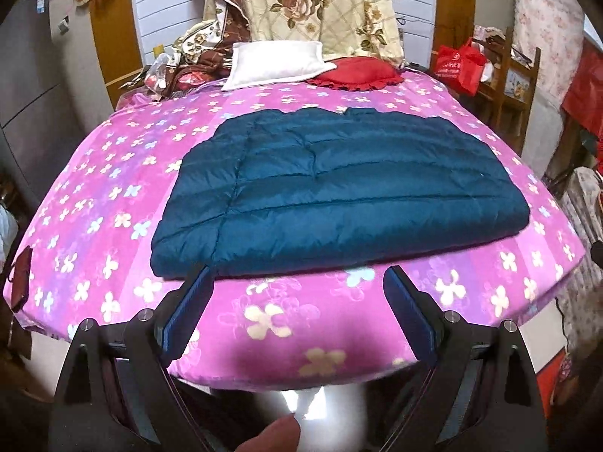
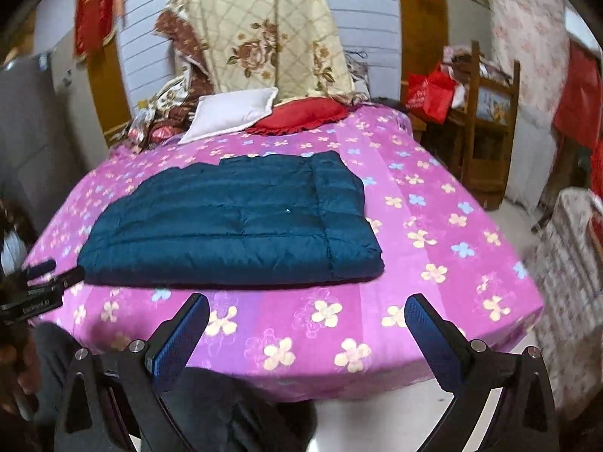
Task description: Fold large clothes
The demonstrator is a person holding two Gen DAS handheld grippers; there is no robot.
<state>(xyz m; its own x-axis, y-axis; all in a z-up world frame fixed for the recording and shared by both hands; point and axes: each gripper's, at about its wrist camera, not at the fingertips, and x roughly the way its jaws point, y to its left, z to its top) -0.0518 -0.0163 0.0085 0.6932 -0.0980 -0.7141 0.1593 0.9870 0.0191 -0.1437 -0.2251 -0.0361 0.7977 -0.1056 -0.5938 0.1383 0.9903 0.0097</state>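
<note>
A dark teal quilted jacket [image 1: 339,188] lies folded into a flat rectangle on the pink flowered bed [image 1: 113,203]. The same jacket [image 2: 233,226] shows in the right wrist view, left of the bed's middle. My left gripper [image 1: 297,275] hangs open above the bed's near edge, just short of the jacket's front fold, with nothing between its blue pads. My right gripper [image 2: 307,303] is open too, over bare bedsheet [image 2: 433,226] in front of the jacket. At the left edge of the right wrist view, the left gripper [image 2: 45,275] appears by the jacket's near left corner.
A white pillow [image 1: 275,62] and a red cushion [image 1: 354,71] lie at the bed's head under a hung floral blanket [image 1: 312,3]. A wooden chair with a red bag [image 1: 461,64] stands at the right. A dark red pouch [image 1: 20,278] lies on the bed's left edge.
</note>
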